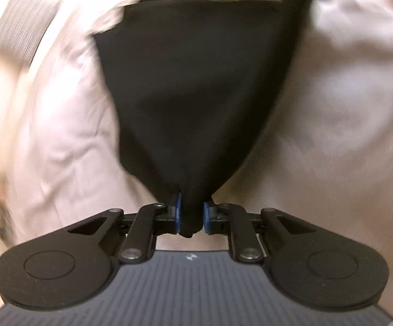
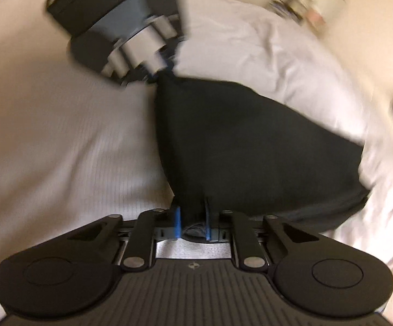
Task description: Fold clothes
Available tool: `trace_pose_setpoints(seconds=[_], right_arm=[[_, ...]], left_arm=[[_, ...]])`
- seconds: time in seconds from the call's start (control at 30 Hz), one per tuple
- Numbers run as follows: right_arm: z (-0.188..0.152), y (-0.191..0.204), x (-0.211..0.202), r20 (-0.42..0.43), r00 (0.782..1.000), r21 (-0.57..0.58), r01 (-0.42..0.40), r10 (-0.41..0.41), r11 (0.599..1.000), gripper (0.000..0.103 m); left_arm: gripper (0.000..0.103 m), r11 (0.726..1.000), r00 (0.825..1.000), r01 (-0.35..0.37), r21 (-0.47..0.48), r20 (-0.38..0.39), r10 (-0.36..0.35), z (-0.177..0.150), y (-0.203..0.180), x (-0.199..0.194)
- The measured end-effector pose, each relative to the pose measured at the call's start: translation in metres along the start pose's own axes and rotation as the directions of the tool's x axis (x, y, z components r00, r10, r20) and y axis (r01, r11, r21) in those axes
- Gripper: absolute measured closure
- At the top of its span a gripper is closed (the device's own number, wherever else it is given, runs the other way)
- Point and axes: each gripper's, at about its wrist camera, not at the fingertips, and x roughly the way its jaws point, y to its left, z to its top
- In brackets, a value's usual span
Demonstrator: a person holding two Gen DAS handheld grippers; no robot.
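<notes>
We see plain black cloth (image 1: 196,95), no print. Bedsheet (image 1: 345,108) is off-white with faint fine ribbing. Our left tongs (image 1: 191,214) and right tongs (image 2: 193,222): black arms, blue pads (image 1: 178,212), grey ribbed body.

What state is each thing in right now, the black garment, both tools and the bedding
Black garment: held taut between both tools, lifted over the bedding.
Left tool: shut on the garment.
Right tool: shut on the garment.
White bedding: wrinkled, blurred.
</notes>
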Motion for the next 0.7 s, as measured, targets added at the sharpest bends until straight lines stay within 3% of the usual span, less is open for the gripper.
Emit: trace_pose_setpoints(seconds=[0.07,0.17,0.27,0.33,0.4,0.53,0.6,0.67,0.7], right_arm=[[0.007,-0.041,-0.018,0.042,0.994,0.193,-0.112,0.105,0.975,0.092],[0.014,-0.123,-0.037,0.128,0.977,0.415,-0.208,0.17,0.886,0.092],[0.019,-0.208,-0.038,0.186,0.966,0.563,-0.255,0.18,0.786,0.092],[0.014,-0.259,-0.028,0.198,0.965,0.638,-0.259,0.171,0.725,0.092],[0.003,-0.308,-0.002,0.17,0.97,0.703,-0.244,0.175,0.668,0.092],[-0.036,-0.375,0.061,0.108,0.968,0.823,-0.215,0.226,0.526,0.09],[-0.061,-0.393,0.083,0.101,0.957,0.879,-0.214,0.272,0.426,0.082],[-0.072,-0.404,0.093,0.16,0.929,0.912,-0.268,0.333,0.31,0.071],[-0.075,-0.404,0.093,0.189,0.921,0.916,-0.29,0.34,0.277,0.06]], left_arm=[[0.09,0.993,1.0,0.009,-0.121,0.021,-0.007,0.021,0.036,-0.014],[0.09,0.963,0.997,0.008,-0.269,0.081,0.014,0.066,0.095,-0.021],[0.083,0.902,0.992,0.01,-0.433,0.12,0.046,0.125,0.16,0.003],[0.069,0.828,0.991,0.001,-0.56,0.114,0.075,0.155,0.198,0.031],[0.071,0.735,0.995,-0.01,-0.678,0.069,0.077,0.171,0.226,0.063],[0.074,0.497,0.999,0.036,-0.867,0.021,-0.036,0.168,0.24,0.109],[0.074,0.434,0.997,0.02,-0.901,-0.012,-0.071,0.159,0.228,0.118],[0.074,0.367,0.994,-0.001,-0.93,-0.04,-0.099,0.152,0.207,0.119],[0.074,0.334,0.993,-0.01,-0.942,-0.048,-0.106,0.148,0.2,0.119]])
